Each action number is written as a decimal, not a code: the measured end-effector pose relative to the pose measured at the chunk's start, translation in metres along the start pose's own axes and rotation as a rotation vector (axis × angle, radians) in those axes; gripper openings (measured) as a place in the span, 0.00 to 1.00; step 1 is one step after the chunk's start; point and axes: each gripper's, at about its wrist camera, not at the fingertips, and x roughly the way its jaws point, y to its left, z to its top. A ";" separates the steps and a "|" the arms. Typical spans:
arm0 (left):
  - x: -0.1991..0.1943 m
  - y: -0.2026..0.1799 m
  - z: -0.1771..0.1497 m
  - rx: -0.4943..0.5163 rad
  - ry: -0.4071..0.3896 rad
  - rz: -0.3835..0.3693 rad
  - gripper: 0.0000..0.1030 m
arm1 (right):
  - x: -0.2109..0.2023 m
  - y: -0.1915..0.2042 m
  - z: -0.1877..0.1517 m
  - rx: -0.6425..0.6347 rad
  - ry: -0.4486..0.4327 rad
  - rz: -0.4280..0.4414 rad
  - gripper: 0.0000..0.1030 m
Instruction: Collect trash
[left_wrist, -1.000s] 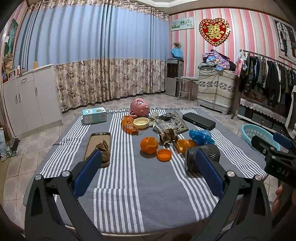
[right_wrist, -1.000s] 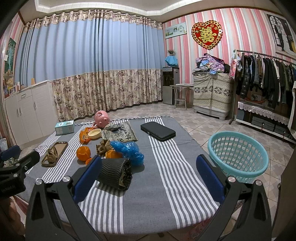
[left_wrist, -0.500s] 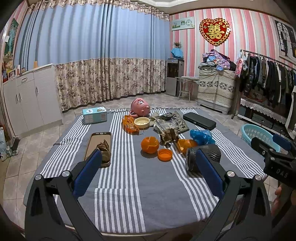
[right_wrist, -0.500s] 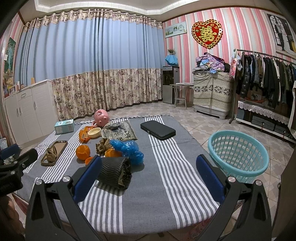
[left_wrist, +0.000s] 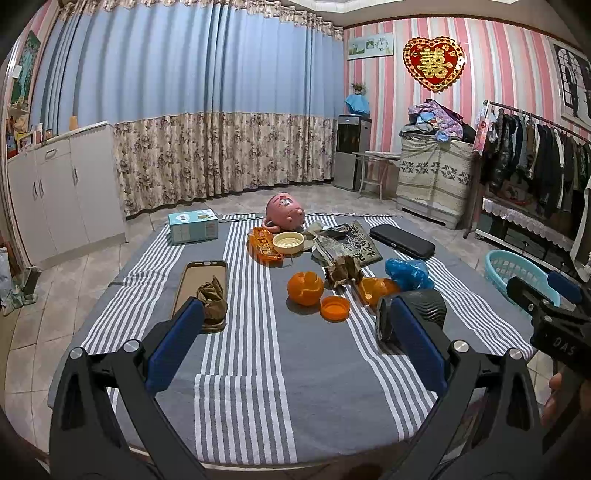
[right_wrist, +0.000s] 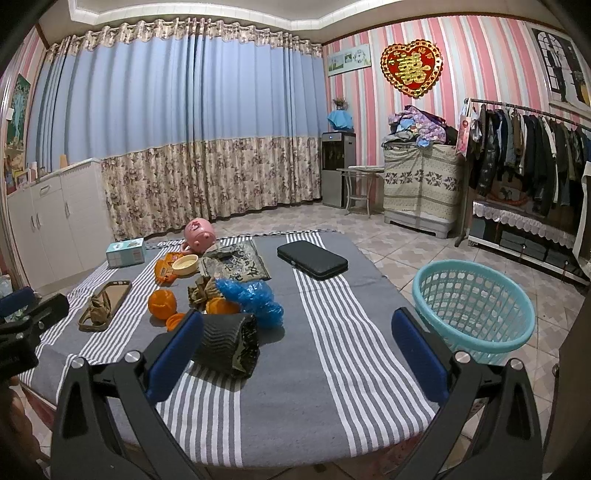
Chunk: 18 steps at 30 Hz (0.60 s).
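Trash lies on a grey striped tablecloth (left_wrist: 280, 362): orange peel (left_wrist: 305, 288), an orange lid (left_wrist: 334, 308), a crumpled brown wrapper (left_wrist: 341, 271), a blue plastic bag (right_wrist: 251, 295) and a black ribbed roll (right_wrist: 229, 347). A teal basket (right_wrist: 472, 314) stands on the floor right of the table. My left gripper (left_wrist: 295, 339) hovers open above the table's near edge, short of the peel. In the right wrist view my right gripper (right_wrist: 295, 350) is open too, its left finger beside the black roll, nothing held.
Also on the table are a pink piggy bank (left_wrist: 285, 210), a tissue box (left_wrist: 192, 226), a phone case (left_wrist: 201, 284) with a brown scrap in it, a cream bowl (left_wrist: 288, 242) and a black case (right_wrist: 312, 259). Cabinets (left_wrist: 59, 192) stand left, a clothes rack (right_wrist: 524, 155) right.
Both views have drifted very slightly; the objects have not moved and both grippers stay open.
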 end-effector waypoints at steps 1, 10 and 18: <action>-0.001 0.001 0.001 -0.001 -0.001 0.000 0.95 | 0.000 0.000 0.000 0.000 -0.002 0.001 0.97; -0.004 0.002 0.000 0.002 -0.008 0.014 0.95 | 0.002 -0.002 0.000 0.001 0.004 0.002 0.97; 0.007 0.008 -0.004 0.002 0.005 0.033 0.95 | 0.008 -0.005 -0.001 0.005 0.007 0.005 0.97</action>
